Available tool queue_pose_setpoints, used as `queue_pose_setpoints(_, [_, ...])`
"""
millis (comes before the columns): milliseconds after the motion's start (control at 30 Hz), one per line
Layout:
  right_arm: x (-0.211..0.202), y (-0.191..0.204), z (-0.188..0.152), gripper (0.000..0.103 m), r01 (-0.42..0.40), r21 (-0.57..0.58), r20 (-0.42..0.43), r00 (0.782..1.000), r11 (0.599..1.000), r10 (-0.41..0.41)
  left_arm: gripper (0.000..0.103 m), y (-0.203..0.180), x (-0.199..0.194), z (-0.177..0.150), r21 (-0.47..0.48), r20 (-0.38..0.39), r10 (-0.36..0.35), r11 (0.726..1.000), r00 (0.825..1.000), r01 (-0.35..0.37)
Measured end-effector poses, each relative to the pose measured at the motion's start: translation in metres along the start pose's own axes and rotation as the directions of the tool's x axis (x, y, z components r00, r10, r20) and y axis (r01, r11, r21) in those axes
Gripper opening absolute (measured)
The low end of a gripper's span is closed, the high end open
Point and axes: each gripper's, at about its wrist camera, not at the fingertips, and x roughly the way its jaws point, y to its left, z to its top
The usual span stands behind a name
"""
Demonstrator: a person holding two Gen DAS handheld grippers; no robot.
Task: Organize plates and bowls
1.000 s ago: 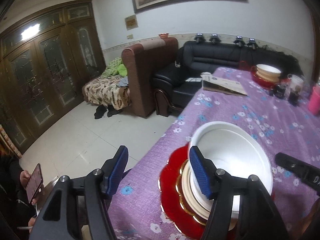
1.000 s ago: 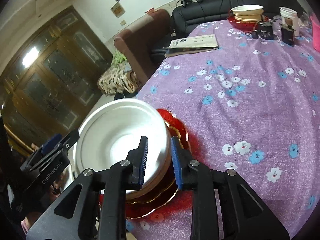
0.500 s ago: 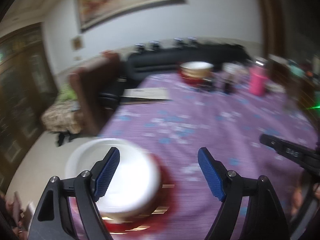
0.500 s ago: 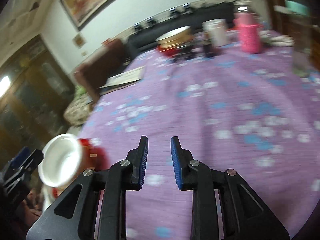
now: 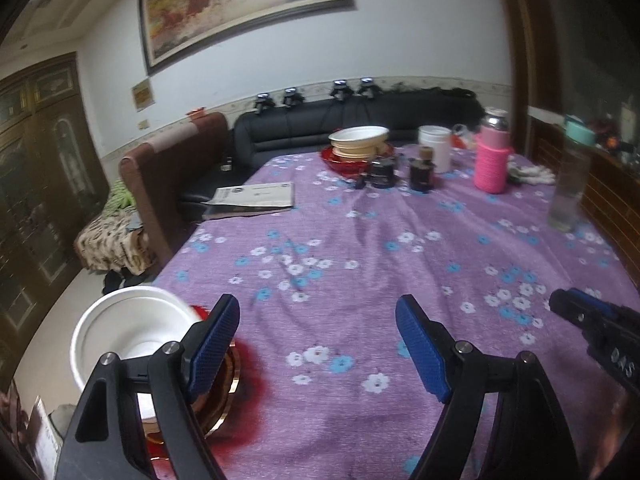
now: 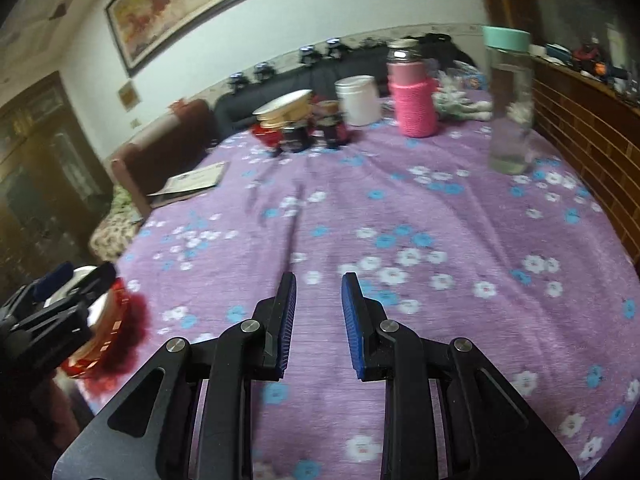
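Note:
A white bowl (image 5: 128,328) sits on a stack of gold-rimmed plates on a red plate (image 5: 240,396) at the table's near left corner. My left gripper (image 5: 318,348) is open and empty, just right of that stack above the purple cloth. My right gripper (image 6: 318,316) is open with a narrow gap and empty, over the middle of the table. In the right wrist view the near stack (image 6: 116,320) sits far left, partly hidden by the left gripper. A second stack, a cream bowl (image 5: 359,137) on a red plate, stands at the far end and also shows in the right wrist view (image 6: 284,110).
A booklet (image 5: 256,196) lies at the far left edge. Dark jars (image 5: 420,170), a white cup (image 5: 434,148), a pink bottle (image 5: 492,160) and a clear bottle (image 6: 510,104) stand at the far and right side. Sofas stand beyond the table.
Both grippers have swung right, away from the near stack, and now face down the table. The right gripper's gap has widened slightly. The white bowl stays on the stack.

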Motion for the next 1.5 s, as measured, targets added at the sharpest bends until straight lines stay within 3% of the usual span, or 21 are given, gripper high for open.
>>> queue_pose_setpoints(200, [0.002, 0.048, -0.008, 0.023, -0.086, -0.086, 0.007, 0.996, 0.993, 0.087, 0.081, 0.022, 0.004, -0.002, -0.061, -0.03, 0.04, 0.997, 0.999, -0.042])
queue_pose_setpoints(533, [-0.006, 0.113, -0.021, 0.024, -0.176, -0.219, 0.0, 0.984, 0.96, 0.18, 0.081, 0.058, -0.003, -0.017, -0.119, -0.055, 0.019, 0.993, 0.998, -0.026])
queue_pose_setpoints(867, [-0.001, 0.178, -0.039, 0.024, -0.275, -0.324, -0.06, 0.961, 0.905, 0.27, 0.081, 0.115, -0.025, -0.032, -0.19, -0.053, 0.134, 0.971, 0.99, -0.142])
queue_pose_setpoints(1167, [-0.006, 0.215, -0.049, 0.024, -0.333, -0.401, -0.085, 0.941, 0.854, 0.327, 0.082, 0.15, -0.032, -0.042, -0.232, -0.072, 0.222, 0.944, 0.972, -0.233])
queue_pose_setpoints(1500, [0.003, 0.231, -0.055, 0.024, -0.366, -0.421, -0.128, 0.93, 0.83, 0.345, 0.082, 0.163, -0.032, -0.047, -0.267, -0.085, 0.215, 0.936, 0.973, -0.23])
